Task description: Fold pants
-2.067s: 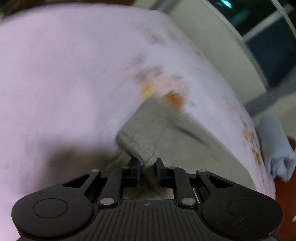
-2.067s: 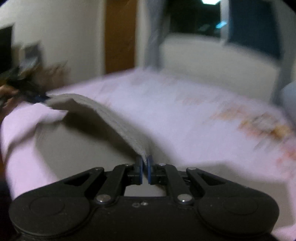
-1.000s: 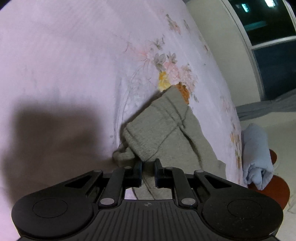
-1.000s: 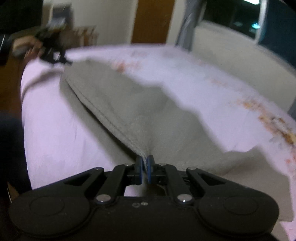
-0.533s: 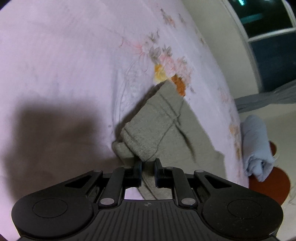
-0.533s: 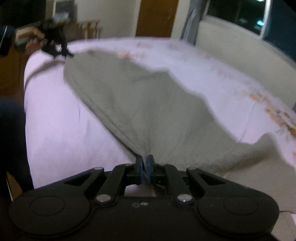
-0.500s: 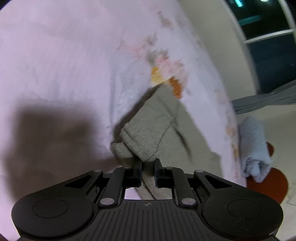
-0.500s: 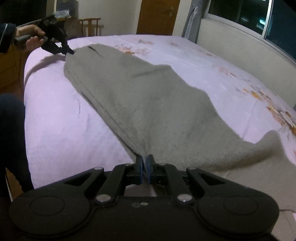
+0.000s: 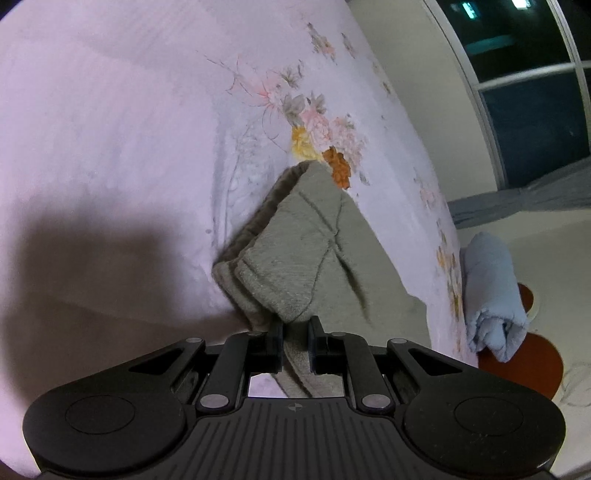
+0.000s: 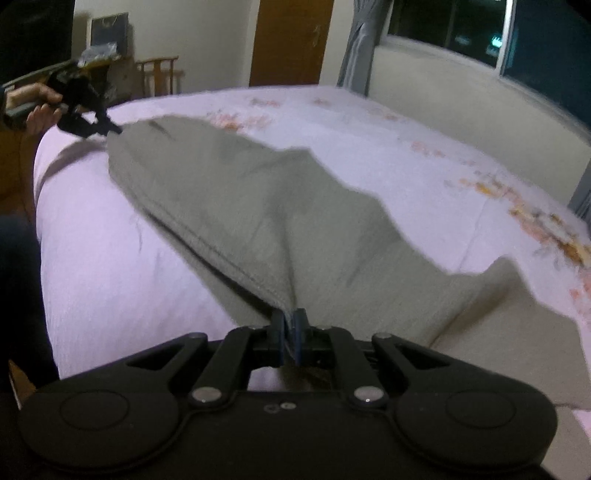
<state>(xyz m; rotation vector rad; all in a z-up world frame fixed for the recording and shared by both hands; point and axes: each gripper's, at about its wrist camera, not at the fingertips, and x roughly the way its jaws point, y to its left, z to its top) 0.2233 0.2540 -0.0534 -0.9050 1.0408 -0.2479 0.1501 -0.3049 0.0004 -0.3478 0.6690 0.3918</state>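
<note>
Grey-green pants [image 10: 266, 206] lie stretched across a pink bed sheet [image 10: 110, 266]. My right gripper [image 10: 290, 325] is shut on their near edge, which rises slightly off the bed. At the far left of the right wrist view my left gripper [image 10: 116, 129], held by a hand [image 10: 29, 107], pinches the other end. In the left wrist view the left gripper [image 9: 295, 330] is shut on a thick bunched corner of the pants [image 9: 291, 266], with cloth filling the gap between its fingers. One leg trails off toward the bed's right edge.
The sheet has a floral print [image 9: 317, 133]. A rolled light-blue cloth [image 9: 491, 291] rests on a round red-brown stool [image 9: 532, 362] beside the bed. Beyond the bed are a wooden door [image 10: 288, 40], a chair [image 10: 159, 74], a curtain and dark windows [image 10: 443, 33].
Over the earlier frames the pants were swung out and spread over the bed. In the last half second they have settled flatter and the views have steadied; both grips hold.
</note>
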